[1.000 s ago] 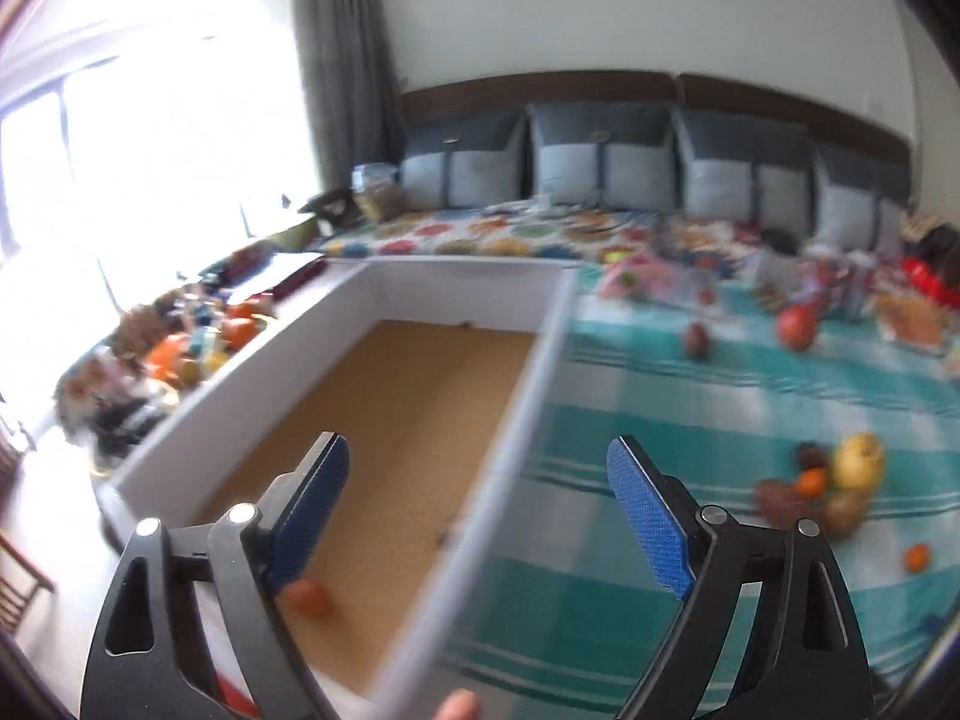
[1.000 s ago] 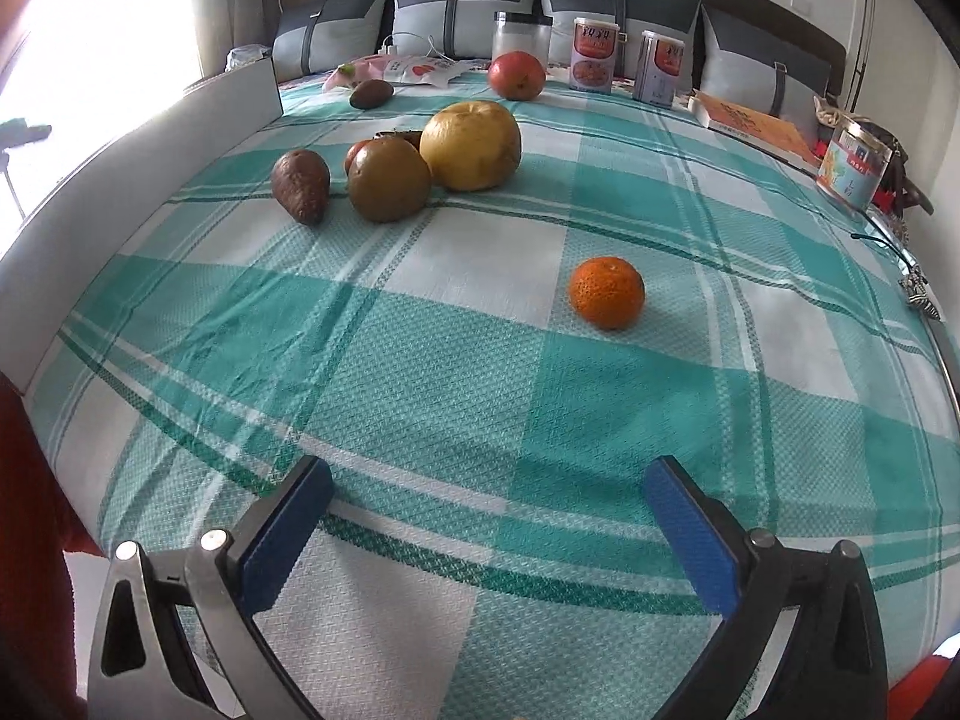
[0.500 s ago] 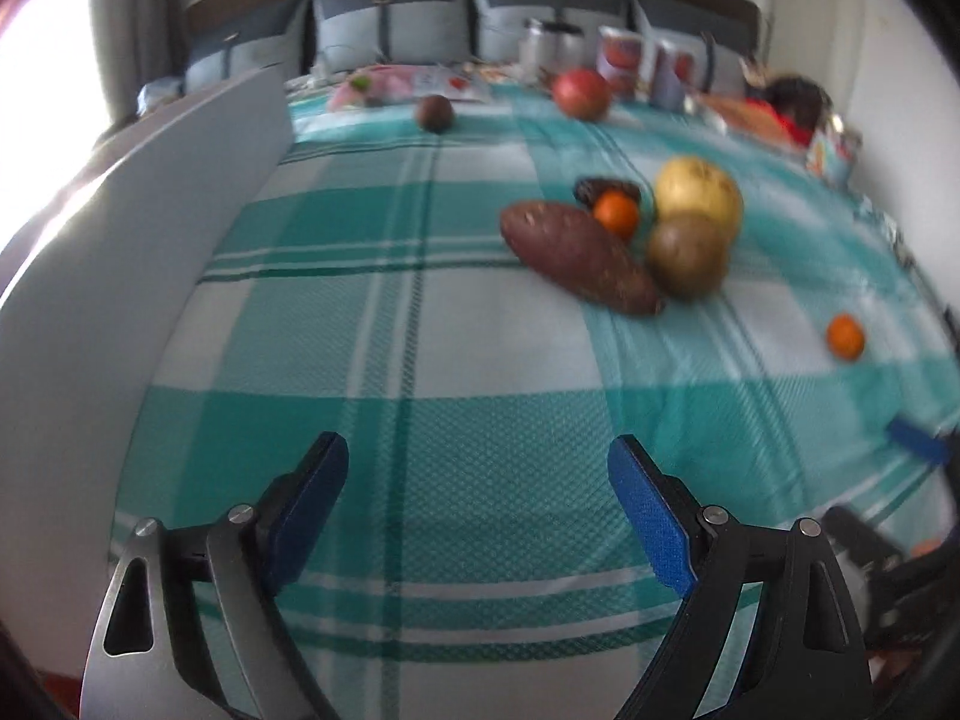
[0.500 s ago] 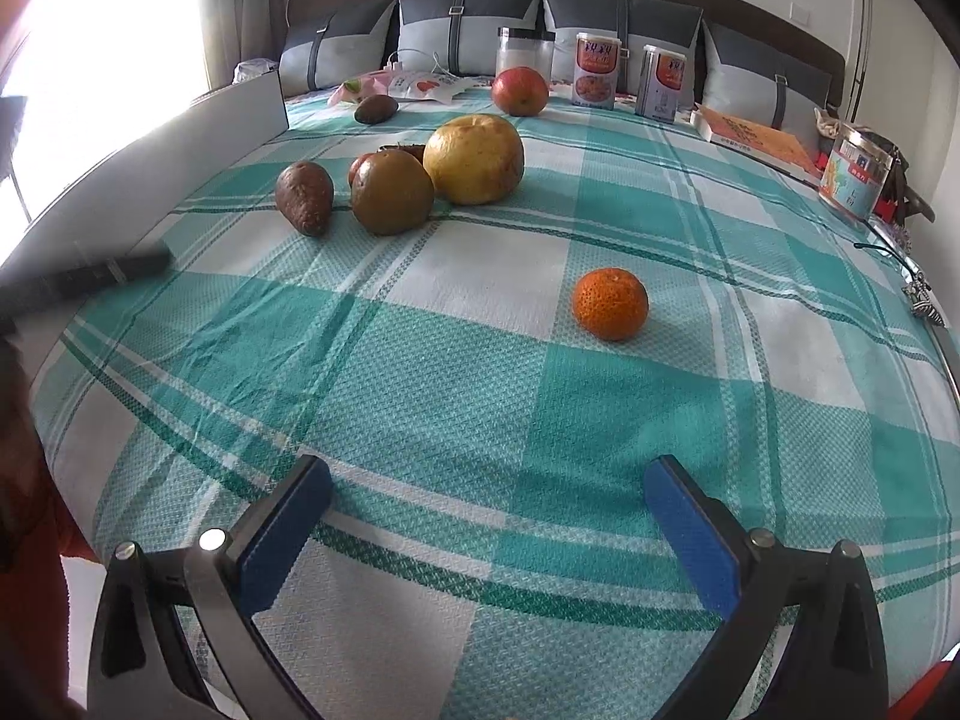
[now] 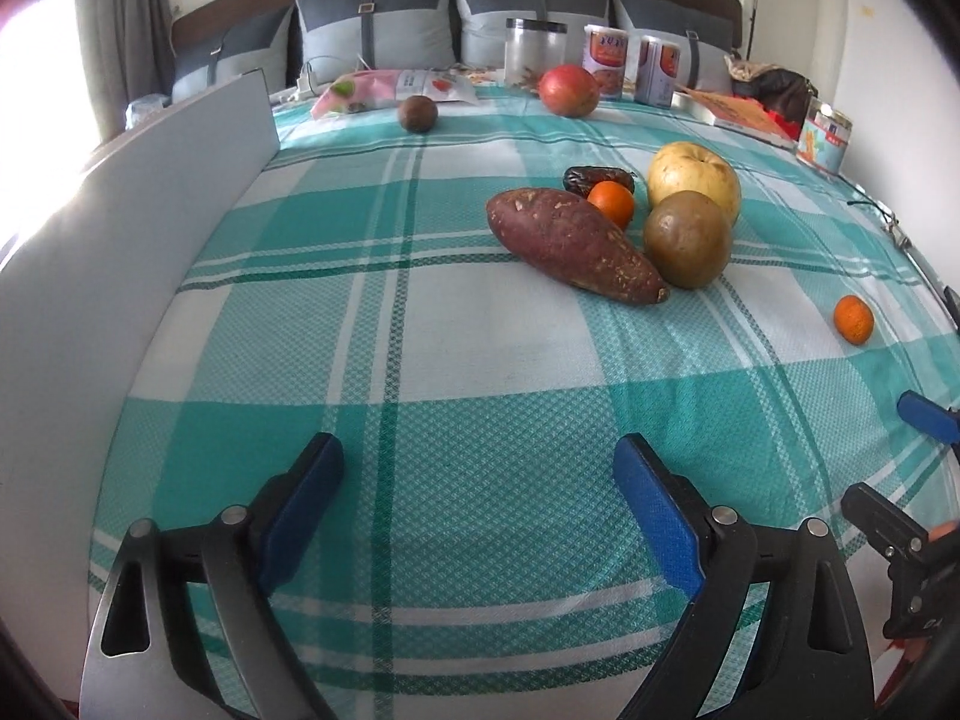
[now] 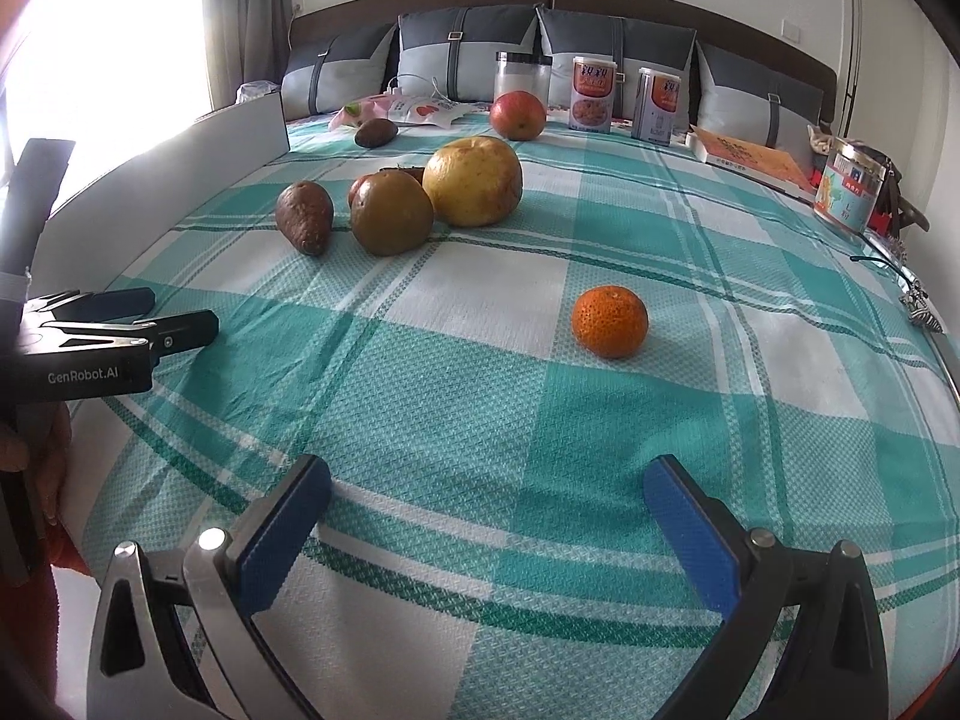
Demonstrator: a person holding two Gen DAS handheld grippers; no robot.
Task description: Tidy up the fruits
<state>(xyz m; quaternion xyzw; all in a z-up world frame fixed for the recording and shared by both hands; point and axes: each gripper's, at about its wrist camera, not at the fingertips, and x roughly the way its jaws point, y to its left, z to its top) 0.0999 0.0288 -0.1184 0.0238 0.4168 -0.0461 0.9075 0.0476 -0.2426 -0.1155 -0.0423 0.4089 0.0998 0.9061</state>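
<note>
On the green checked cloth point(image 5: 480, 348) a sweet potato point(image 5: 576, 243), a brown round fruit point(image 5: 688, 238), a big yellow fruit point(image 5: 693, 180) and a small orange point(image 5: 611, 203) lie bunched together. A lone mandarin point(image 6: 609, 321) sits apart, ahead of my right gripper point(image 6: 487, 471), which is open and empty low over the cloth. My left gripper point(image 5: 477, 450) hovers over the near cloth, short of the sweet potato. Its jaws are opening with nothing between them. A red fruit point(image 5: 568, 90) and a dark fruit point(image 5: 417, 114) lie further back.
A white box wall point(image 5: 120, 228) runs along the left side. At the back stand a clear jar point(image 5: 534, 51), two cans point(image 5: 630, 63), a snack bag point(image 5: 390, 87), a book point(image 6: 750, 159) and a tin point(image 6: 849, 186), with pillows behind.
My left gripper has swung from above the white box down over the cloth, and it now shows at the left of the right wrist view. The right gripper has stayed put.
</note>
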